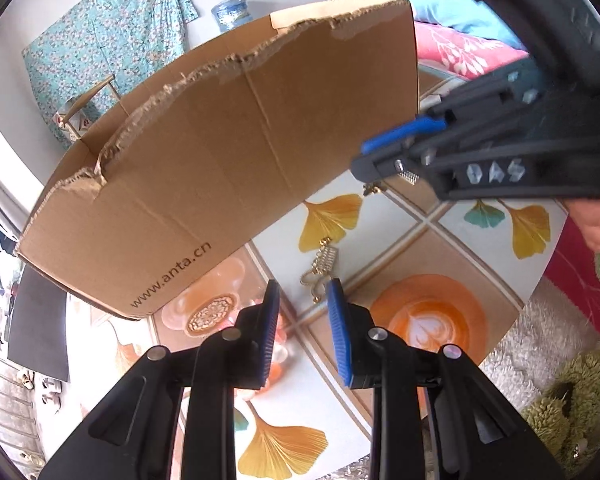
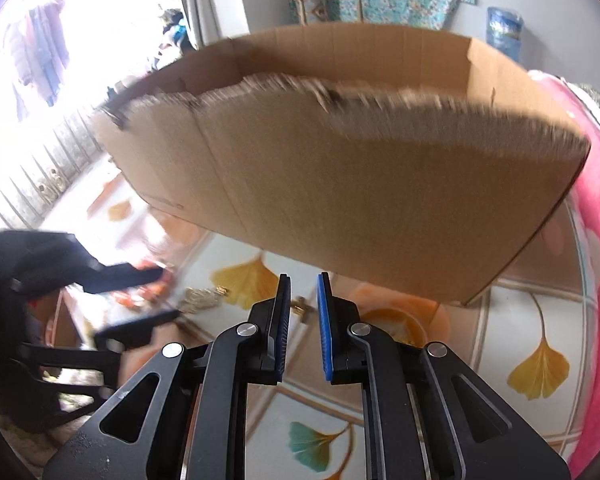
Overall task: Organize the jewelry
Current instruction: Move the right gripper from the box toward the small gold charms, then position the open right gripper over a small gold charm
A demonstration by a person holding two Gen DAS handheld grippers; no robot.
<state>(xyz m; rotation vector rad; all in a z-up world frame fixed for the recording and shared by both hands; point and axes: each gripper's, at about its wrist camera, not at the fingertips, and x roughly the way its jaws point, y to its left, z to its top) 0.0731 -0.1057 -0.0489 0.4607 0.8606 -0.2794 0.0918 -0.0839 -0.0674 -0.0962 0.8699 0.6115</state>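
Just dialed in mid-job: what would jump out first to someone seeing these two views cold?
A big open cardboard box with a torn rim fills the upper middle of both views, standing on the ginkgo-leaf tabletop. Just ahead of the left gripper, a gold jewelry piece lies on the table. The right gripper, jaws slightly apart and empty, hovers over a small gold item.

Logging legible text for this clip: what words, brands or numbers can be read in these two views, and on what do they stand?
"www.anta.cn": printed in dark letters on the outer side of the cardboard box, left wrist view.
The same box in the right wrist view shows a faint printed line at its lower left corner, too blurred to read.
Nothing else legible.
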